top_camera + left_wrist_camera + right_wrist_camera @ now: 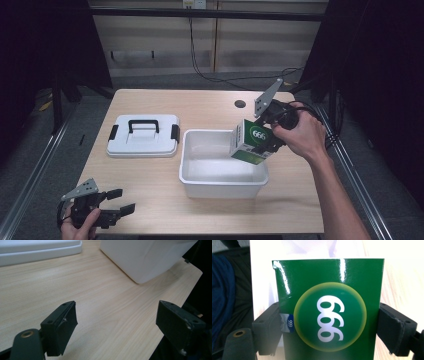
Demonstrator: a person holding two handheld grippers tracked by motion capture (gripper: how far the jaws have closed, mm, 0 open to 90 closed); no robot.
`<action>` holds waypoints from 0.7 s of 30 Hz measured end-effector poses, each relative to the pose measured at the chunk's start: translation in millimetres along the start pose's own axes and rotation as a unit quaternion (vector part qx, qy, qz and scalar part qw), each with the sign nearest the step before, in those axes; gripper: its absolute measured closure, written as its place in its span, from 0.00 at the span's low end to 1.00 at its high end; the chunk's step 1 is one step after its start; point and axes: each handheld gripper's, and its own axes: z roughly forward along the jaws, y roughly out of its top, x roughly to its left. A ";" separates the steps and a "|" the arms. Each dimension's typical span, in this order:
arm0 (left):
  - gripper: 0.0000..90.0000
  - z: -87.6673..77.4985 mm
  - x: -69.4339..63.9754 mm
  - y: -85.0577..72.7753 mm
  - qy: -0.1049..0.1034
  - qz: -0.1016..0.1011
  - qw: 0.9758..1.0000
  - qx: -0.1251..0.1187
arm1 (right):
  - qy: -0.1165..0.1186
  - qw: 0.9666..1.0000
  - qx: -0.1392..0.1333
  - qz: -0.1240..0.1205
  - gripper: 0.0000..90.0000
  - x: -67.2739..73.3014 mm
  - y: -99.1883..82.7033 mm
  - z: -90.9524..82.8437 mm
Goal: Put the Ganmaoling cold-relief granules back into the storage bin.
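The green cardboard box runs off the bottom edge in the right gripper view, and hides most of the white plastic tub behind it.

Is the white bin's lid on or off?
Off. The lid lies flat on the table, left of the open white bin.

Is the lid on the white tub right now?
No, the lid lies flat on the table left of the open white tub.

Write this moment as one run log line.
right gripper: shut on green box | above white bin | left gripper: open, idle
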 end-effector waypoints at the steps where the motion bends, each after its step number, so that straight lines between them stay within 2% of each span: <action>1: 0.19 0.0 0.0 -0.1 0.000 0.000 1.000 0.000 | 0.001 1.000 0.005 0.000 0.18 0.3 0.9 1.6; 4: 0.19 -0.2 0.1 -0.1 0.001 0.000 1.000 0.000 | 0.003 1.000 0.018 -0.008 0.18 0.2 4.2 8.2; 8: 0.19 0.5 -0.2 -0.1 -0.001 -0.001 1.000 0.002 | -0.006 0.998 0.067 -0.014 0.17 0.8 9.3 15.7; 10: 0.19 0.6 -0.4 -0.1 -0.002 -0.001 1.000 0.002 | -0.001 0.997 0.067 -0.025 0.17 0.4 11.4 20.2; 12: 0.19 0.4 -0.2 -0.2 -0.001 -0.001 1.000 0.001 | -0.002 0.996 0.080 -0.028 0.17 -0.2 12.8 24.9; 14: 0.19 0.2 -0.1 -0.1 -0.001 0.000 1.000 0.001 | -0.004 0.996 0.092 -0.022 0.17 -0.3 13.9 29.1; 19: 0.19 0.5 0.0 -0.3 -0.002 -0.001 1.000 0.001 | -0.003 0.994 0.102 -0.029 0.17 -2.2 16.1 35.4; 21: 0.19 0.3 -0.1 -0.3 -0.001 -0.002 1.000 0.001 | -0.003 0.992 0.121 -0.028 0.17 -2.8 17.4 39.0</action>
